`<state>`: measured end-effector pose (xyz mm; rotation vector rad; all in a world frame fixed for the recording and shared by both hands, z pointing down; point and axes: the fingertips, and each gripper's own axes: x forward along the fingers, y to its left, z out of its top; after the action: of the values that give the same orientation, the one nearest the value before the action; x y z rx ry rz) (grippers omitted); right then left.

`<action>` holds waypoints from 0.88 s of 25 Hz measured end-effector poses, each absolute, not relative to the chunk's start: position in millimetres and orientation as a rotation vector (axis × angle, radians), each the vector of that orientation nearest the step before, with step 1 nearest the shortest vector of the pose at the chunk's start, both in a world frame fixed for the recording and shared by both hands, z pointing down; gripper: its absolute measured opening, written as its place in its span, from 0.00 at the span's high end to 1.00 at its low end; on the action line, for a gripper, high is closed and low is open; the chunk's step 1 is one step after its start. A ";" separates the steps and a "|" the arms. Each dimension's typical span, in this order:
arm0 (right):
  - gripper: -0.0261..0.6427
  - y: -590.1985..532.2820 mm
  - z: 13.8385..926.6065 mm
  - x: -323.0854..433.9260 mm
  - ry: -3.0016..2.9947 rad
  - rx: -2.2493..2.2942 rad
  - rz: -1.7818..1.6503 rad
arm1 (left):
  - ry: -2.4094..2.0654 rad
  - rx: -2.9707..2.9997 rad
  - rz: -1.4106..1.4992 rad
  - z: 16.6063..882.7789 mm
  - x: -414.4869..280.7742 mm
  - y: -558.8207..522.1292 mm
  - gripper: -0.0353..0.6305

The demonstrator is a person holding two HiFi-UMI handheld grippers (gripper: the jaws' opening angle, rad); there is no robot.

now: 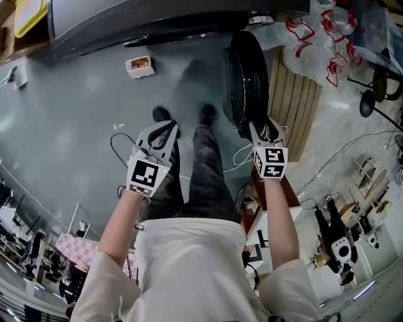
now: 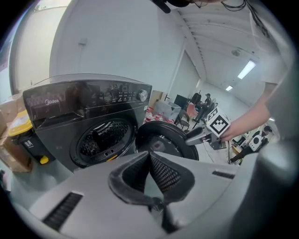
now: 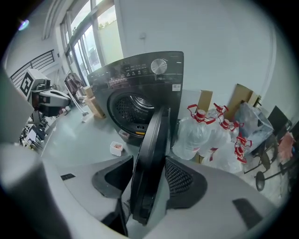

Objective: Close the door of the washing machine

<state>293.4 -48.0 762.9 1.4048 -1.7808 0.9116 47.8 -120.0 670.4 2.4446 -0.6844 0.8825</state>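
Observation:
The black washing machine (image 3: 140,79) stands with its round door (image 3: 152,154) swung out, leaving the drum opening (image 3: 133,109) uncovered. My right gripper (image 3: 149,182) straddles the door's outer edge, a jaw against each face, shut on it. In the head view the door (image 1: 245,82) shows edge-on below the machine (image 1: 157,19), with the right gripper (image 1: 264,129) at its near rim. My left gripper (image 2: 149,156) hangs in the air left of the door (image 2: 161,140), shut with nothing in it, pointed toward the drum (image 2: 103,140). The head view has the left gripper (image 1: 158,132) over the floor.
Several large water bottles (image 3: 205,135) with red handles stand right of the machine beside a wooden pallet (image 1: 296,100). A small food container (image 1: 139,66) lies on the grey floor in front of the machine. Cardboard boxes (image 2: 14,140) sit to the machine's left.

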 end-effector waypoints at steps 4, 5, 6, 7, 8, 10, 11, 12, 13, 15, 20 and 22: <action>0.62 -50.8 763.4 260.4 -1.806 1.401 0.926 | -0.654 2.453 0.891 673.5 30.9 -117.5 0.93; 0.61 -51.7 763.6 251.4 -1.814 1.398 0.926 | -0.650 2.455 0.893 674.0 26.0 -117.0 0.93; 0.62 -52.5 764.1 242.3 -1.824 1.393 0.925 | -0.647 2.457 0.895 674.7 20.8 -116.1 0.93; 0.62 -53.2 765.1 233.1 -1.835 1.386 0.925 | -0.644 2.458 0.897 675.8 15.6 -114.9 0.93; 0.62 -54.1 766.4 224.1 -1.846 1.378 0.925 | -0.642 2.457 0.900 677.4 10.4 -113.8 0.93; 0.62 -57.7 768.6 206.9 -1.868 1.361 0.920 | -0.643 2.450 0.901 681.2 0.8 -112.0 0.93; 0.62 -60.4 769.0 198.7 -1.880 1.354 0.920 | -0.645 2.446 0.900 683.1 -3.5 -111.4 0.93; 0.62 -63.5 768.9 190.6 -1.893 1.350 0.924 | -0.647 2.443 0.899 685.0 -7.5 -110.8 0.93; 0.61 -66.8 768.7 182.7 -1.908 1.348 0.934 | -0.649 2.440 0.897 686.9 -11.2 -110.2 0.93; 0.61 -74.3 768.3 167.2 -1.939 1.349 0.955 | -0.656 2.433 0.893 691.4 -18.5 -110.0 0.93; 0.60 -97.1 765.5 130.5 -2.008 1.329 0.944 | -0.696 2.406 0.873 703.8 -37.4 -112.8 0.93; 0.60 -107.5 763.8 116.8 -2.031 1.336 0.955 | -0.712 2.396 0.866 707.7 -45.6 -113.5 0.93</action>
<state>116.8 -107.5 763.8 1.3358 -2.0311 0.9551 -45.6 -113.5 707.7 2.3960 -0.7120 0.8658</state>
